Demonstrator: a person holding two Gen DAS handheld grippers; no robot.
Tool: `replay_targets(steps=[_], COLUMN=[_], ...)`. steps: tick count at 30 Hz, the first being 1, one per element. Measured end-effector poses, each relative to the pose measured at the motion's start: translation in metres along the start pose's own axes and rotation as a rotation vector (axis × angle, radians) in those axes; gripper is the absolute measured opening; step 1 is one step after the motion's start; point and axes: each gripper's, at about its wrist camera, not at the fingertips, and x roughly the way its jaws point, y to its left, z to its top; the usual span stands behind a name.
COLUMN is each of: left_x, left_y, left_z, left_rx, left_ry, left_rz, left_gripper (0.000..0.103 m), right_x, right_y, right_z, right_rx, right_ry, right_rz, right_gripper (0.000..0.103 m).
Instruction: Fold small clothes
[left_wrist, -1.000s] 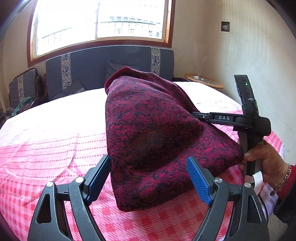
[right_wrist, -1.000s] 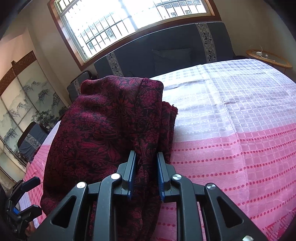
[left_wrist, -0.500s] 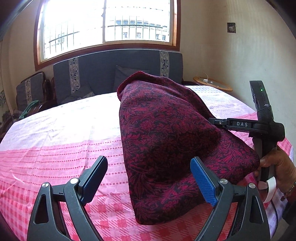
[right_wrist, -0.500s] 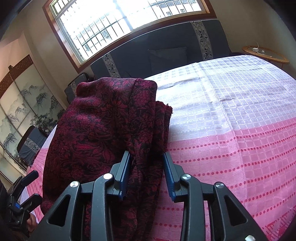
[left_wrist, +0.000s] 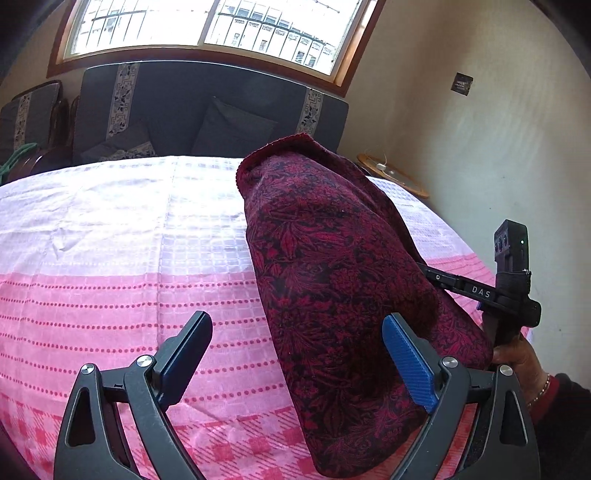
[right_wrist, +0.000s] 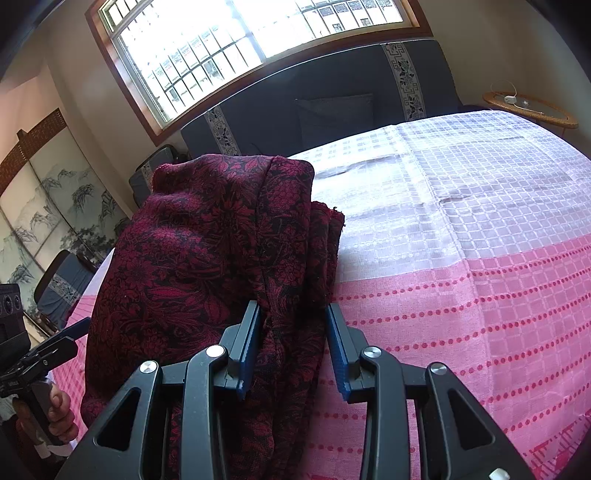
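A dark red floral cloth (left_wrist: 343, 280) lies folded in a long strip on the pink and white checked tablecloth (left_wrist: 110, 295). My left gripper (left_wrist: 295, 358) is open and empty, its right pad over the cloth's near end. My right gripper (right_wrist: 293, 341) is open with the cloth's edge (right_wrist: 288, 288) loose between its jaws. In the left wrist view the right gripper (left_wrist: 480, 295) shows at the cloth's right side, its tips hidden by the fabric. In the right wrist view the left gripper (right_wrist: 40, 354) shows at the far left.
A dark blue sofa (left_wrist: 207, 110) stands behind the table under a window. A small round wooden side table (right_wrist: 528, 107) is at the right. A painted folding screen (right_wrist: 48, 206) stands at the left. The table's right edge (left_wrist: 476, 254) is near the right gripper.
My right gripper has opened and let go of the cloth edge. My left gripper has moved left and back, so the cloth now lies more to its right.
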Motion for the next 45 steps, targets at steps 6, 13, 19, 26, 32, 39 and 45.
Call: replay_targets(steps=[6,13,19,26,32,39,45], left_x=[0.020,0.061,0.085,0.095,0.088,0.088,0.089], left_y=[0.025,0.058,0.065,0.043,0.038,0.036,0.035], left_z=[0.019,0.029,0.032,0.029,0.027,0.033,0.033], left_rx=[-0.074,-0.234,-0.288,-0.244,-0.220,-0.203,-0.208], left_ry=[0.058,0.193,0.253,0.224,0.211,0.226,0.222], left_rz=[-0.182,-0.395,-0.487,-0.391,-0.348,-0.338,-0.346], left_gripper=[0.093,0.093,0.093,0.079,0.065,0.064,0.064], right_x=[0.000,-0.001,-0.001,-0.001,-0.002,-0.009,-0.028], right_y=[0.000,0.001,0.002,0.001,0.004,-0.022,-0.011], right_z=[0.000,0.000,0.001,0.000,0.000,-0.002,-0.019], right_rx=[0.000,0.001,0.004,0.005,0.002,0.183,0.175], right_ry=[0.000,0.000,-0.001,-0.001,-0.002,0.019,0.101], right_rz=[0.000,0.002,0.006,0.005,0.010,0.124,0.182], right_gripper=[0.031,0.031,0.031,0.031,0.038,0.055,0.064])
